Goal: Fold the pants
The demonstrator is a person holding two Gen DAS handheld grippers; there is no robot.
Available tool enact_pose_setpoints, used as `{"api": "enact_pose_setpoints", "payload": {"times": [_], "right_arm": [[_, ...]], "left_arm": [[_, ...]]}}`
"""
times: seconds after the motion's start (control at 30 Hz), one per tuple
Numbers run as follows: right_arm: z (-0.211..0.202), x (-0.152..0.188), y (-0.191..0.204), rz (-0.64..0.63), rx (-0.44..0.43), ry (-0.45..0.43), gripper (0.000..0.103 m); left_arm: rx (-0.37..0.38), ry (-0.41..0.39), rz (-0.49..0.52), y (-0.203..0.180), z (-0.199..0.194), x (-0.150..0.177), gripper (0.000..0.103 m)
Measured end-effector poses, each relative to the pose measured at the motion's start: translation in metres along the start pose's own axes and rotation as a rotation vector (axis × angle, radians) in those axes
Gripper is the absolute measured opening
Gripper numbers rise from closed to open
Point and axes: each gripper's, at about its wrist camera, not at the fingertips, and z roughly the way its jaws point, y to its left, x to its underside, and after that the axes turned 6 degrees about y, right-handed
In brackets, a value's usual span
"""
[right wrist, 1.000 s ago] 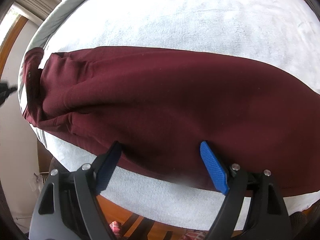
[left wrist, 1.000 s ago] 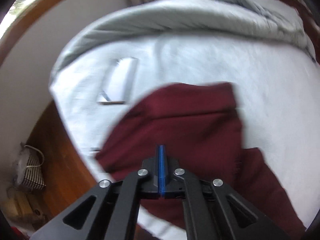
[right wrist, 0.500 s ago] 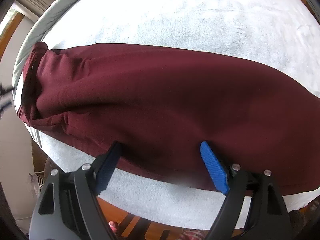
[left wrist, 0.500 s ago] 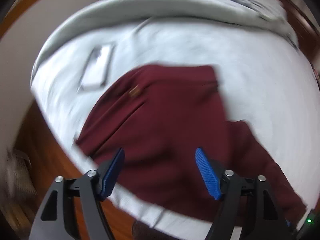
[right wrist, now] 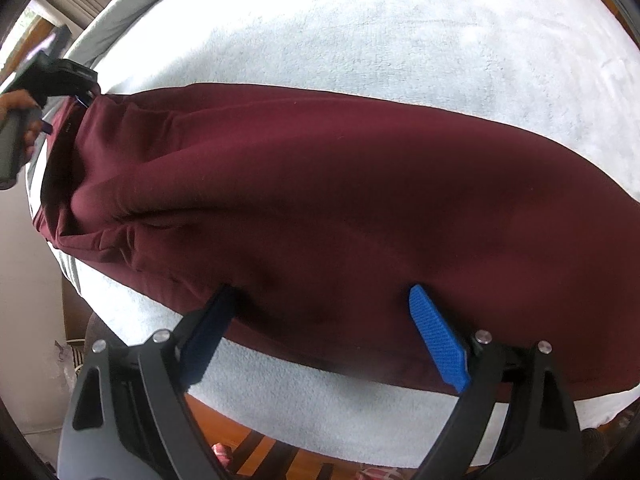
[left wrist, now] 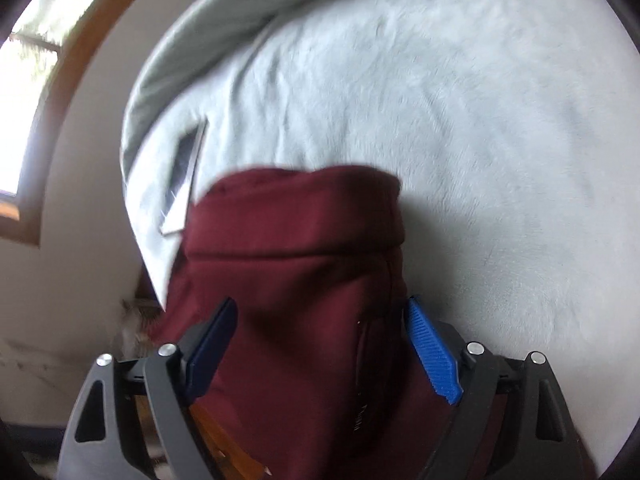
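Left wrist camera is looking along my left gripper (left wrist: pixel 320 344), and I am seeing its jaws spread wide with the maroon pants (left wrist: pixel 296 280) bulging up between the two blue pads (left wrist: pixel 434 354), the waistband end rising in front of the lens. Whether the pads are actually pressing the cloth, I cannot tell; the picture is smeared with blur. Those pants are lying on the pale fleecy blanket (left wrist: pixel 460 100) covering the bed, and just beyond the waistband, to the left, a flat rectangular thing (left wrist: pixel 184 176) is resting on the blanket, too blurred for me to name. A window with a wooden frame (left wrist: pixel 52 92) is showing at the far left. Over on the right wrist view, my right gripper (right wrist: pixel 324 340) is also standing wide open, its pads (right wrist: pixel 438 340) straddling the near edge of the pants (right wrist: pixel 320 208), which are stretching long across the blanket (right wrist: pixel 360 28) from the waistband at the left to the right rim of the picture. At that waistband end I am catching the left gripper (right wrist: pixel 82 100) from outside, a hand (right wrist: pixel 18 120) wrapped round its handle. Below the bed edge, wooden floor (right wrist: pixel 224 412) is peeking through.
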Motion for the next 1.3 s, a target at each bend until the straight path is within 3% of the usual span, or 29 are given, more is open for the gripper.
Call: {"api": "enact_pose_setpoints", "payload": {"times": [0.2,0.27,0.37,0.57,0.73,0.9,1.03,1.1,1.2,1.3], "right_arm": [[0.003,0.001,0.001,0.002,-0.007,-0.007,0.091],[0.002,0.001,0.0,0.002,-0.005,-0.01,0.091],[-0.002,0.0,-0.005,0.002,-0.009,-0.013,0.091],[-0.002,0.0,-0.005,0.011,-0.021,-0.015,0.091],[-0.01,-0.001,-0.017,0.024,-0.039,-0.02,0.088],[-0.018,-0.002,-0.026,0.066,-0.07,-0.021,0.084],[-0.031,0.002,-0.024,0.065,-0.079,-0.026,0.082],[-0.036,0.006,-0.023,0.064,-0.09,-0.029,0.082],[-0.044,0.012,-0.022,0.073,-0.106,-0.024,0.082],[-0.047,0.019,-0.022,0.088,-0.131,-0.022,0.082]], "left_arm": [[0.086,-0.017,-0.028,0.012,0.004,0.004,0.048],[0.121,-0.027,-0.051,0.022,0.003,0.006,0.023],[0.244,-0.04,-0.113,0.052,0.002,0.008,0.013],[0.483,-0.136,-0.184,0.121,-0.009,0.039,0.012],[0.507,-0.25,-0.197,0.183,-0.017,0.083,0.012],[0.477,-0.183,-0.183,0.209,0.034,0.106,0.015],[0.531,-0.137,-0.181,0.212,0.071,0.112,0.022],[0.55,-0.16,-0.172,0.215,0.07,0.12,0.027],[0.551,-0.161,-0.134,0.214,0.056,0.138,0.047],[0.684,-0.098,-0.067,0.195,0.046,0.162,0.05]]}}
